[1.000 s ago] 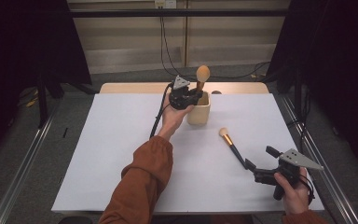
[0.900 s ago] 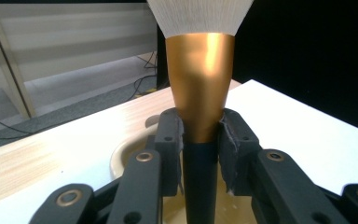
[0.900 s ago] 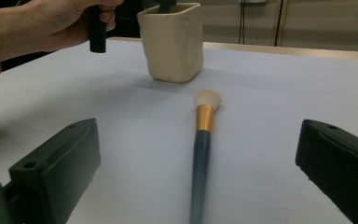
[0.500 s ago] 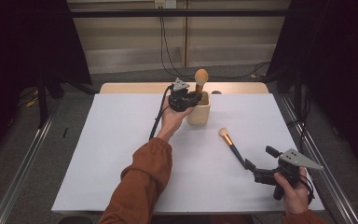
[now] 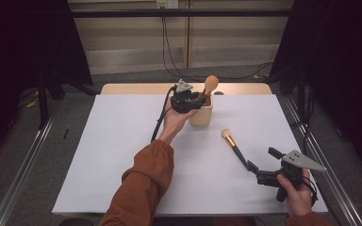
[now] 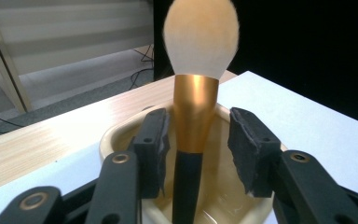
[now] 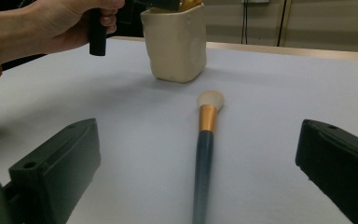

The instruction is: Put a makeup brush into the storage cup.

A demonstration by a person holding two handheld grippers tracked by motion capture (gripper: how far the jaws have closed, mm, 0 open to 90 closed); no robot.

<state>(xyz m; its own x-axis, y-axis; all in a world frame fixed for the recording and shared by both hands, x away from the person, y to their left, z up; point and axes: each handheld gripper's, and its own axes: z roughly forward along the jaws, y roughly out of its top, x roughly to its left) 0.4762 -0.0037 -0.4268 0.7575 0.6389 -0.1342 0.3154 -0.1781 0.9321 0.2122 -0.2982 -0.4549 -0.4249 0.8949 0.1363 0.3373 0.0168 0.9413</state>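
Releasing a large makeup brush (image 6: pixel 199 79) into the cream cup (image 5: pixel 201 112) near the tabletop's far edge, the left hand-held gripper (image 6: pixel 200 149) has just been opening, pads clear of the handle (brush still between them); withdraw straight, avoiding tipping; right hand-held gripper (image 7: pixel 200 186) gapes wide around the second brush (image 7: pixel 205 154) near the right edge.

The left gripper (image 5: pixel 199 100) sat at the far middle, arm stretched forward, its jaws just easing apart to a narrow gap. At the near right, the right gripper (image 5: pixel 254 165) rested low, jaws spread wide.
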